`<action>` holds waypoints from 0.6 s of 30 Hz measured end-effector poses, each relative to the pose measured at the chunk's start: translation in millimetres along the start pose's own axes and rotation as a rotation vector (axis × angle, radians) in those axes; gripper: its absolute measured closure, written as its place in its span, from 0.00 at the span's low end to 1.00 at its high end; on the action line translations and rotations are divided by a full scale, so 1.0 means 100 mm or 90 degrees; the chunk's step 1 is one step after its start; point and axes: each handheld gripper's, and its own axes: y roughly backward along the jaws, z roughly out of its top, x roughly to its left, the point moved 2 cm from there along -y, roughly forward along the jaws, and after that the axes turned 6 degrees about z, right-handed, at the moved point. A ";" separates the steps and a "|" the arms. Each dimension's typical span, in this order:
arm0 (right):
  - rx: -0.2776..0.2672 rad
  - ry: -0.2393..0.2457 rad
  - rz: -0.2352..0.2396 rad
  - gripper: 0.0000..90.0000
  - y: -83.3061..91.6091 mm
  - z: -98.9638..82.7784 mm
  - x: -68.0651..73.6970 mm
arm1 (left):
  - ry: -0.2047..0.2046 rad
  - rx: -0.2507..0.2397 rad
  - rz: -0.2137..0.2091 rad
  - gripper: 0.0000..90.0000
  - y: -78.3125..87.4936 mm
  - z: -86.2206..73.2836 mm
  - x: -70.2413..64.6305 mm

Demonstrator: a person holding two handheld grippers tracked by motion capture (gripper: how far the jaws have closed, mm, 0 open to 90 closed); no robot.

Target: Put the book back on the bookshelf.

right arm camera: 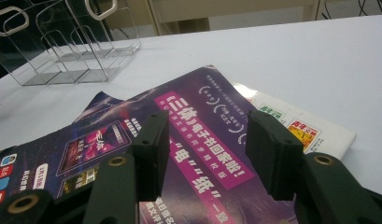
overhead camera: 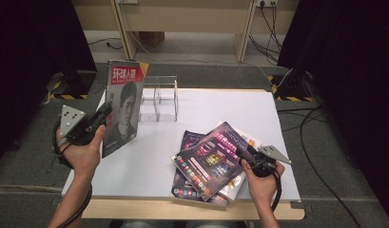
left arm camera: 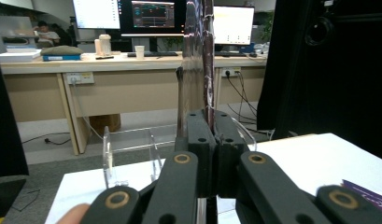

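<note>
The worktop point(overhead camera: 149, 166) carries a clear rack point(overhead camera: 159, 97) at its far side. Your left gripper point(overhead camera: 98, 119) is clamped on the magazine point(overhead camera: 123, 107), upright for slotting, just left of the rack. Your right gripper point(overhead camera: 247, 156), jaws apart, hovers over the pile point(overhead camera: 209, 161) near right.

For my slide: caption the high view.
Left tongs hold a magazine upright beside the clear rack.

Glossy paper magazine point(overhead camera: 121, 111), clear plastic rack point(overhead camera: 159, 97), matt white table point(overhead camera: 216, 107)
</note>
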 end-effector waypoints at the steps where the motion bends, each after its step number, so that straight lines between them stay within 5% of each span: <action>1: 0.000 0.000 0.000 0.56 0.00 0.00 0.00 | 0.000 0.000 0.000 0.97 0.00 0.00 0.00; 18: 0.000 -0.006 -0.003 0.56 0.00 -0.02 -0.01 | -0.002 -0.020 0.033 0.97 -0.04 0.12 0.16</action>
